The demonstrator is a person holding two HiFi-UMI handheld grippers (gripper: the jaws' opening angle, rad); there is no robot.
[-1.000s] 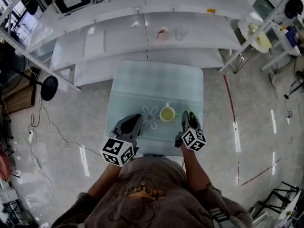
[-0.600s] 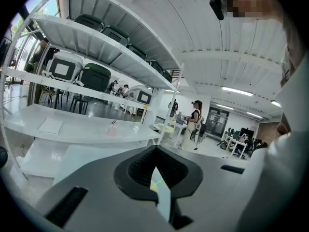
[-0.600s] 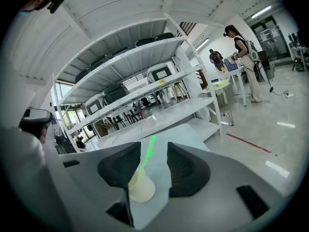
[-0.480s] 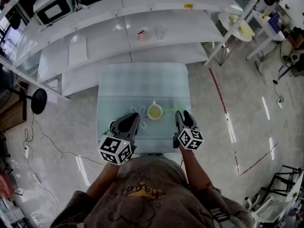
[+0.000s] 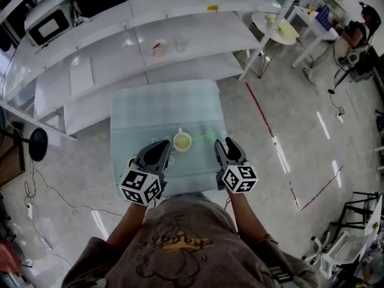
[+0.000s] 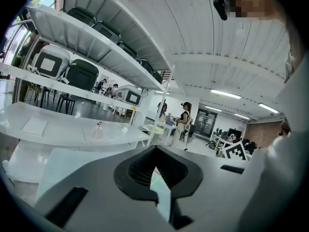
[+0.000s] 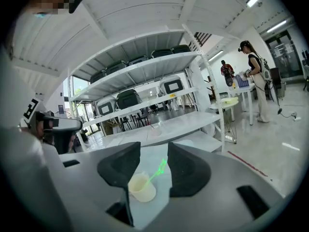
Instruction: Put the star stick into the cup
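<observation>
A pale yellow cup [image 5: 182, 141] stands on the glass table [image 5: 162, 104], in front of both grippers. The green star stick [image 5: 204, 137] has its lower end in the cup and leans out over the rim to the right. In the right gripper view the cup [image 7: 142, 187] and the stick [image 7: 158, 170] show through the gap between the jaws, beyond the pads. My right gripper [image 5: 223, 144] [image 7: 153, 151] is open, empty, a little short of the star. My left gripper [image 5: 163, 146] [image 6: 155, 151] hovers left of the cup, its jaw tips together, nothing in them.
White shelving [image 5: 120, 41] runs behind the table and carries a pink cup [image 5: 159, 48] and a clear glass [image 5: 180, 42]. Red tape [image 5: 264, 125] marks the floor to the right. A person [image 5: 354, 35] stands by a white table at the far right.
The right gripper held the stick's star end by the cup; its jaws have opened and it now sits clear of the stick, which stays leaning in the cup. The head view has swung.
</observation>
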